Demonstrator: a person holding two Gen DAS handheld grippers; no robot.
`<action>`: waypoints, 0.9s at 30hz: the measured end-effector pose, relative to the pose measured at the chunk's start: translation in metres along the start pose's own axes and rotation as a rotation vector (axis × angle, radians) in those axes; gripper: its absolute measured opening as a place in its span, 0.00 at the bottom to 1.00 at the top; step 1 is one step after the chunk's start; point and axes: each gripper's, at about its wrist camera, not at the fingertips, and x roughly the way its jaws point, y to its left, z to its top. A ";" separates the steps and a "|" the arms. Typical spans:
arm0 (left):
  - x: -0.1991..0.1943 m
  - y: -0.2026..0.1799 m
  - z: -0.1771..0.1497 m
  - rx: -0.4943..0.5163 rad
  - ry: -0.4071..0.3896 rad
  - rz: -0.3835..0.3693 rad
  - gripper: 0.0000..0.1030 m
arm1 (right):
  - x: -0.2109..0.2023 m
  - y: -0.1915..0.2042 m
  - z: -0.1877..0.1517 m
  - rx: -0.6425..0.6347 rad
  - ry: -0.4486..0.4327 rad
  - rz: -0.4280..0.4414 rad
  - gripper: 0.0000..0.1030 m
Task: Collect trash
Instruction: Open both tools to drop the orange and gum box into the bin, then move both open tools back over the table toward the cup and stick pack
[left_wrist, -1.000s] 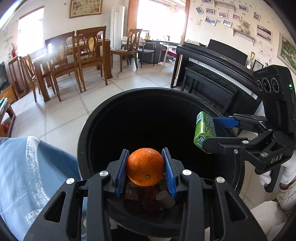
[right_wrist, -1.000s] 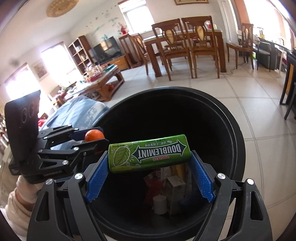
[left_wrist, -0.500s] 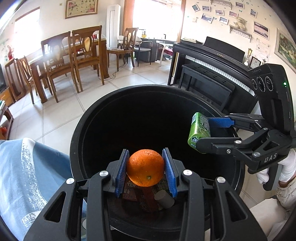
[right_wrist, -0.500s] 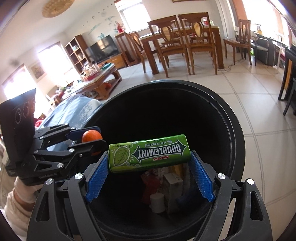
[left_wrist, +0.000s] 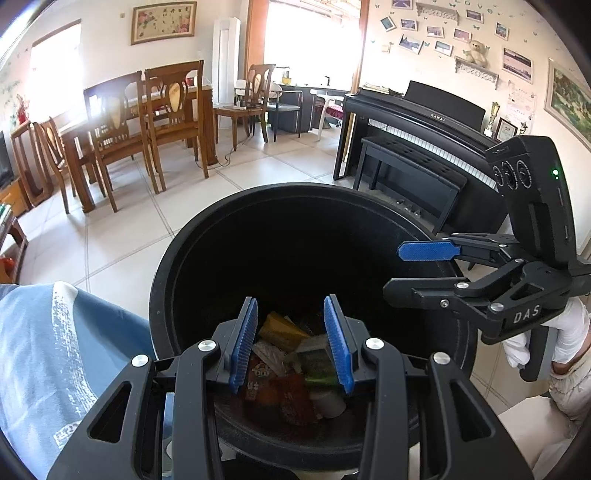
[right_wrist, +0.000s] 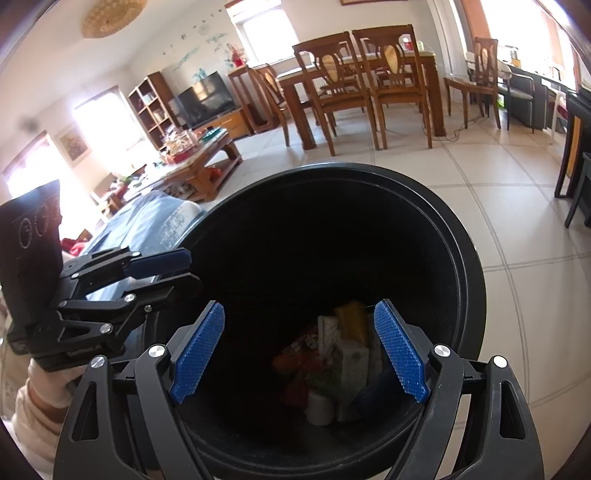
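A black round trash bin (left_wrist: 295, 188) (right_wrist: 369, 170) stands under both grippers. At its bottom lies a heap of trash (left_wrist: 284, 354) (right_wrist: 340, 354): wrappers, a small carton, a white cup (left_wrist: 328, 402) and something green (left_wrist: 314, 363). My left gripper (left_wrist: 290, 306) (right_wrist: 194, 269) hangs over the bin's near rim, open, with nothing between its blue pads. My right gripper (right_wrist: 299, 314) (left_wrist: 393, 269) reaches in from the right side, open wide and also empty. The orange and the green gum pack are in neither gripper.
A blue cloth (left_wrist: 44, 350) lies at the bin's left. A black piano (left_wrist: 424, 147) with its bench stands behind on the right, and a wooden dining table with chairs (left_wrist: 147, 122) further back. A low coffee table (right_wrist: 192, 162) and tiled floor surround the bin.
The orange has left my left gripper and the green gum pack has left my right gripper; both grippers now stand empty over the bin. Neither hand has shifted much.
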 end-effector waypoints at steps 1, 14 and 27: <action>-0.001 0.000 0.000 -0.001 -0.002 0.002 0.40 | 0.000 0.000 -0.001 -0.001 0.001 0.001 0.80; -0.029 0.002 -0.004 -0.002 -0.067 0.127 0.95 | 0.002 0.017 0.003 0.002 0.001 0.019 0.84; -0.074 0.038 -0.025 -0.082 -0.085 0.237 0.95 | 0.019 0.071 0.019 -0.054 0.017 0.077 0.93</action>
